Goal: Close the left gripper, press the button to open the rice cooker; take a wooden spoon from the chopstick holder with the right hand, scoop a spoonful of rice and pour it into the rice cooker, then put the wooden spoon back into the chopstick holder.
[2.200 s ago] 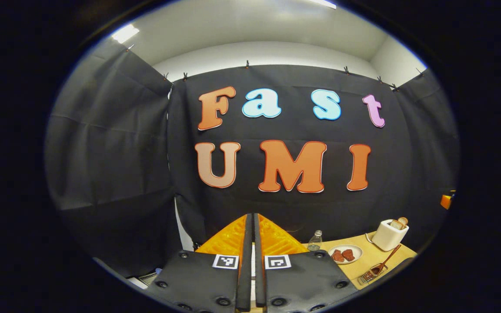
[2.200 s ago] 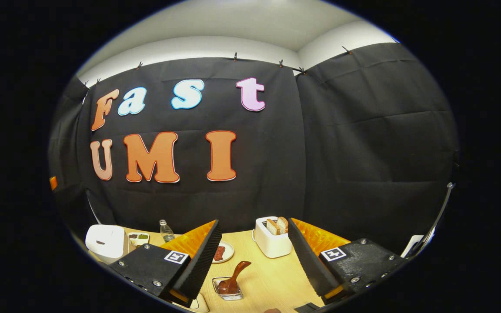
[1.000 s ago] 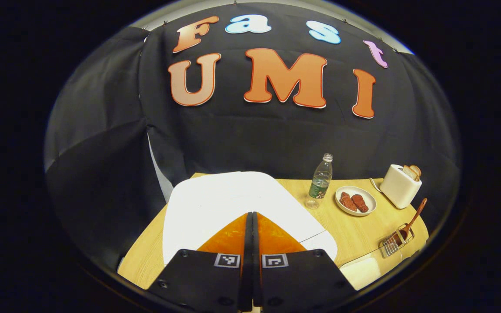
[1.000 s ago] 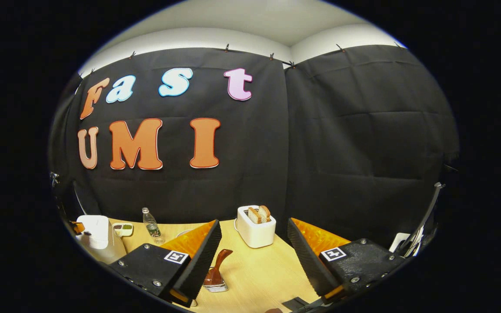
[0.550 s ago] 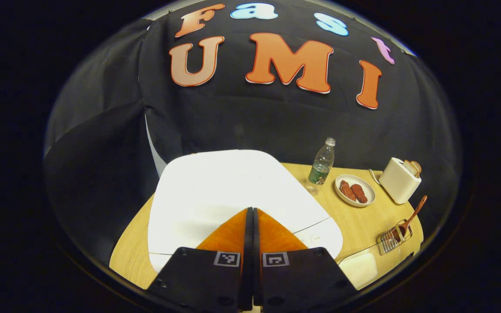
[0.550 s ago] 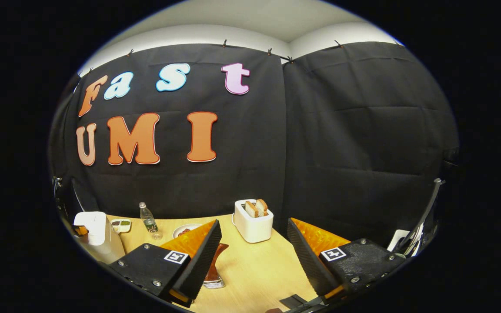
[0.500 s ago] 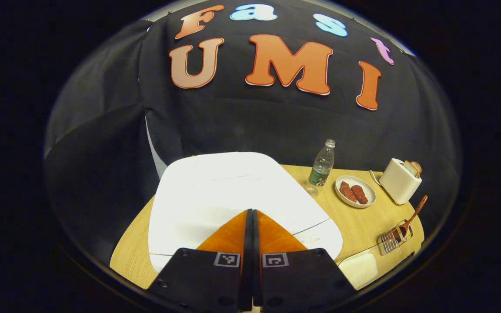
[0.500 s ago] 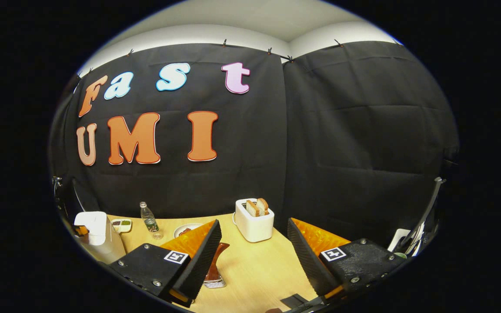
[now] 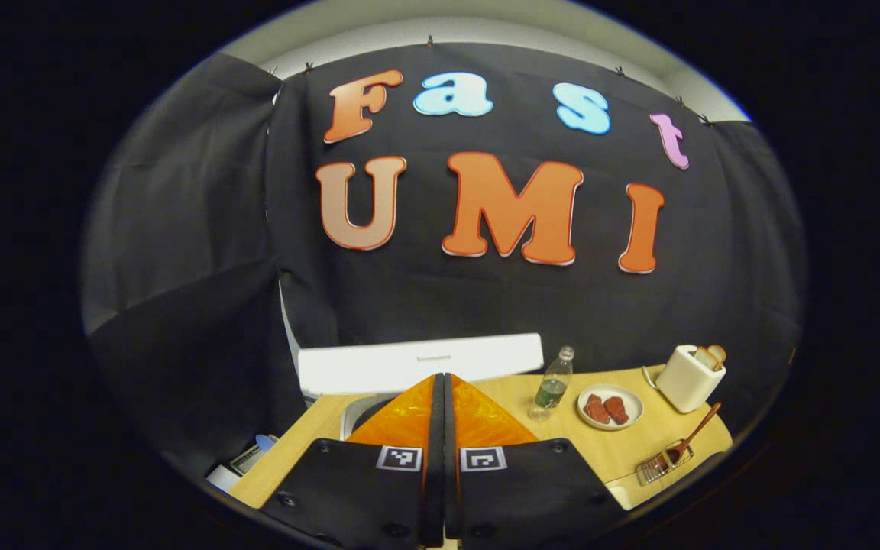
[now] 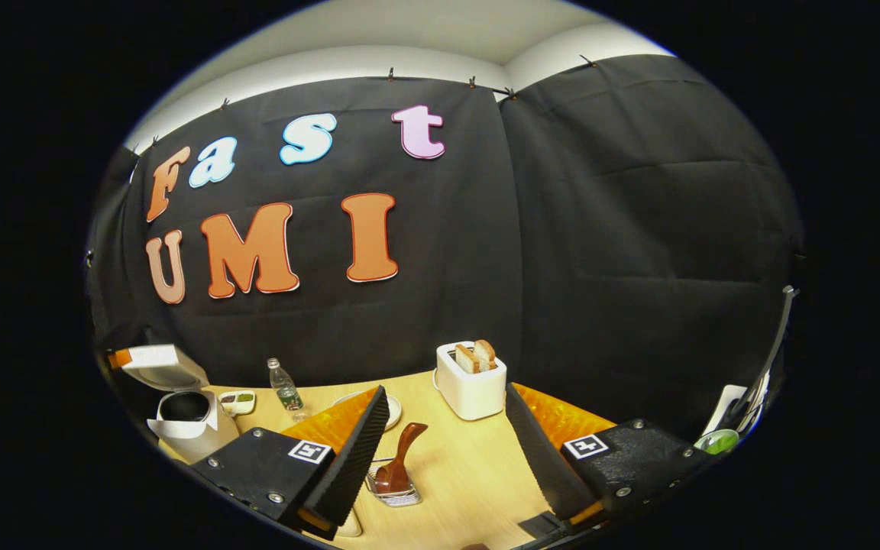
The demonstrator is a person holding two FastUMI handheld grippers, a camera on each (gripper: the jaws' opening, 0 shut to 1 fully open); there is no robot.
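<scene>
Wooden spoon (image 10: 402, 456) between right gripper (image 10: 446, 439) spread fingers, leaning in chopstick holder (image 10: 394, 493). Looks light, hard, smooth. Grab handle high. Left gripper (image 9: 440, 412) clenched, holding nothing.

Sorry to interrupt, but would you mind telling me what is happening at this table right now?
A person is working with two handheld grippers. The left gripper is shut and empty, just in front of the rice cooker, whose lid stands open. The right gripper is open above the table, near the wooden spoon that stands in the chopstick holder. No rice has been scooped yet. A toaster and a bottle stand farther back.
</scene>
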